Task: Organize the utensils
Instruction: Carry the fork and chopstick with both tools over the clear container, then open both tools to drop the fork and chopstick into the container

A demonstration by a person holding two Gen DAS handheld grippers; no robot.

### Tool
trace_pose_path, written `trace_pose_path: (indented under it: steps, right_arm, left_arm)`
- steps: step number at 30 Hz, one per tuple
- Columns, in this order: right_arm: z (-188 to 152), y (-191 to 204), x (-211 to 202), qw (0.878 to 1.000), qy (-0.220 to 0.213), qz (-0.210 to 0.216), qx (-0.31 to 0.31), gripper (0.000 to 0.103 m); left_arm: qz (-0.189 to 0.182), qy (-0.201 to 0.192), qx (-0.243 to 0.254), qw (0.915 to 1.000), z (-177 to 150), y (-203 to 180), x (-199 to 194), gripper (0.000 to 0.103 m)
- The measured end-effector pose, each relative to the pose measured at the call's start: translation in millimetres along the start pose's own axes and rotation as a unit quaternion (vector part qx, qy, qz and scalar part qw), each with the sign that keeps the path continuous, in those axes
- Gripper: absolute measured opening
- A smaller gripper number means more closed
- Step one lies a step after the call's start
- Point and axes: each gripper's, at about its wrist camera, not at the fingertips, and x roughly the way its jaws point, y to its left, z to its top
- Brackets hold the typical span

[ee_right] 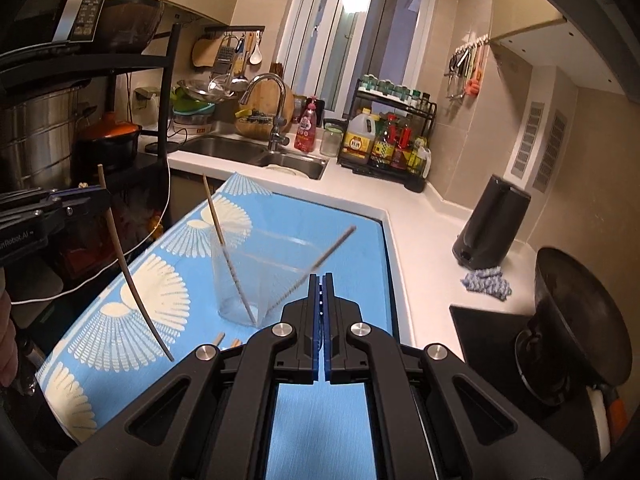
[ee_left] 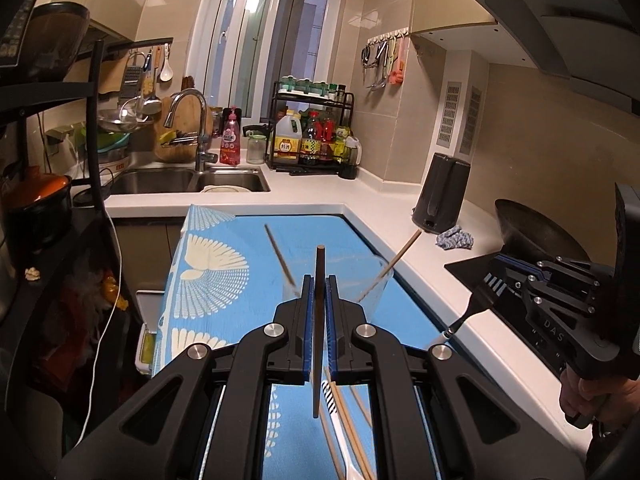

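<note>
The blue patterned surface fills the middle of play, and on it stands the clear glass cup, upright, two chopsticks already leaning inside. Left gripper has its jaws clamped on a dark chopstick, held steeply, tip hanging above the cloth just beside the cup. Right gripper, jaws together, appears to pinch a black-handled utensil, though its working end is hard to make out. Spare chopsticks lie flat near the left gripper. The smart play, I'd say: bring that tip over the rim, keep the stick steep, lower it in and release gently so the cup isn't knocked.
</note>
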Motion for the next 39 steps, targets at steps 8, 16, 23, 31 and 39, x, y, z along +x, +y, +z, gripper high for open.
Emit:
trace_pose_path:
  steps: [8,16,23,31,39]
  right_arm:
    - [69,1,6,0.999,-0.039,-0.008,-0.024,0.001]
    - [107,-6,37,0.998,-0.054,-0.02,-0.017,0.001]
    - [93,-4,89,1.0,-0.022,-0.021,-0.002,0.001]
    - [63,6,143,1.0,0.028,-0.006,-0.006,0.001]
    - [55,7,146,0.999,0.038,0.0,0.011,0.02]
  left_arm:
    - [-0.01,-0.027,0.016,0.9995,66,-10,9,0.006]
    - [-0.016,-0.049,0.031,0.9982,116,-18,34,0.006]
    - [-0.008,0.004,0.008,0.9999,102,-3,102,0.006]
    - [-0.002,0.1,0.001,0.995,71,11,164,0.006]
    - [0.005,0.126,0.011,0.992,69,8,169,0.015]
